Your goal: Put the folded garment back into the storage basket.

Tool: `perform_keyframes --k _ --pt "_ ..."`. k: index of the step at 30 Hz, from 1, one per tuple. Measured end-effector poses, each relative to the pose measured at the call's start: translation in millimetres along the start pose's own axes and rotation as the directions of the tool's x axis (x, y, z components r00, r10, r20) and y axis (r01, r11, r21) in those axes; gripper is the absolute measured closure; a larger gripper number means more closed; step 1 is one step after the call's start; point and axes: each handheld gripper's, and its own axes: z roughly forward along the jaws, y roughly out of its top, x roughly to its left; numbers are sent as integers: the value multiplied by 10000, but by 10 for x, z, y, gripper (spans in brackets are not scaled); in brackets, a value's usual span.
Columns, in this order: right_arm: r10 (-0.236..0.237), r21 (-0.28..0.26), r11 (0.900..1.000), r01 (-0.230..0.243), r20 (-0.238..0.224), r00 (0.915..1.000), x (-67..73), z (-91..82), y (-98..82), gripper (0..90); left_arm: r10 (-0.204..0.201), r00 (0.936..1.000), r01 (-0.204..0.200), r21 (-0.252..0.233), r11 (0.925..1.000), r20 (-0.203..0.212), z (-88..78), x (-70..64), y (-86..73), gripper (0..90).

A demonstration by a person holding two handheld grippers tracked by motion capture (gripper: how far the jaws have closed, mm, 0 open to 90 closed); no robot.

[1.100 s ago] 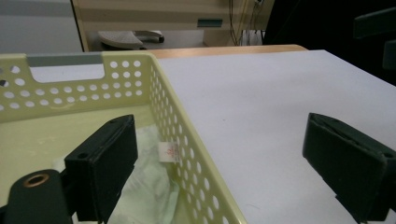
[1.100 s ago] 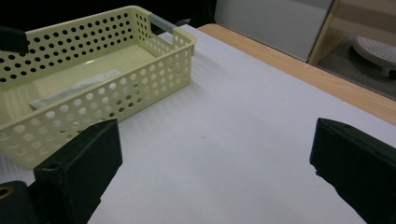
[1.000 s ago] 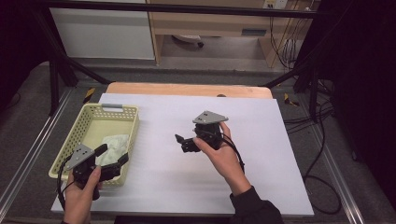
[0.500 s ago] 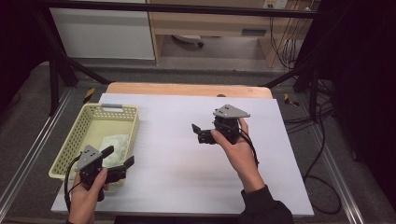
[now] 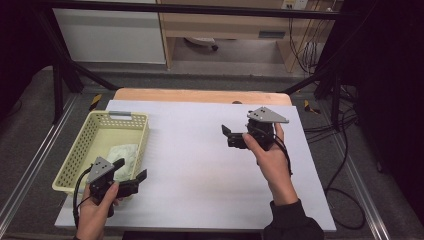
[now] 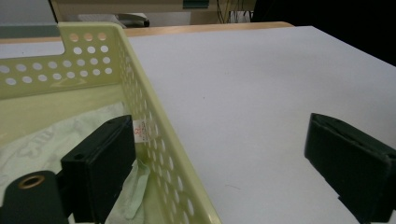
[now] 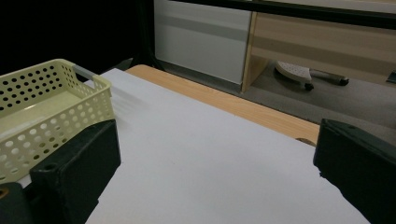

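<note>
Apparently the pale green packet (image 5: 121, 154) already lies in the yellow basket (image 5: 80, 145) at lower left, so both spread, empty grippers (image 5: 131, 176) (image 5: 227, 136) probably only need withdrawing.

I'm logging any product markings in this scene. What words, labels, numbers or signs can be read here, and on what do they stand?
No text can be read for certain.
Small white tag with red print on the pale green packet in the yellow basket: too small and blurred to read.
Faint pale lettering on the packet itself: blurred, not readable.
Left gripper, right gripper, white table: no markings seen.
</note>
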Motion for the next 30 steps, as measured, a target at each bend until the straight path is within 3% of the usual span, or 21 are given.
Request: perform_keyframes --k 4,30 --pt "102 -127 9999 -101 121 9999 -62 -66 19 13 -274 9995 272 114 9996 160 23 -7 -14 72" --pt "574 -238 9981 -560 647 9963 -492 -462 -130 17 -113 9999 113 203 9997 -5 47 -27 -27 93"
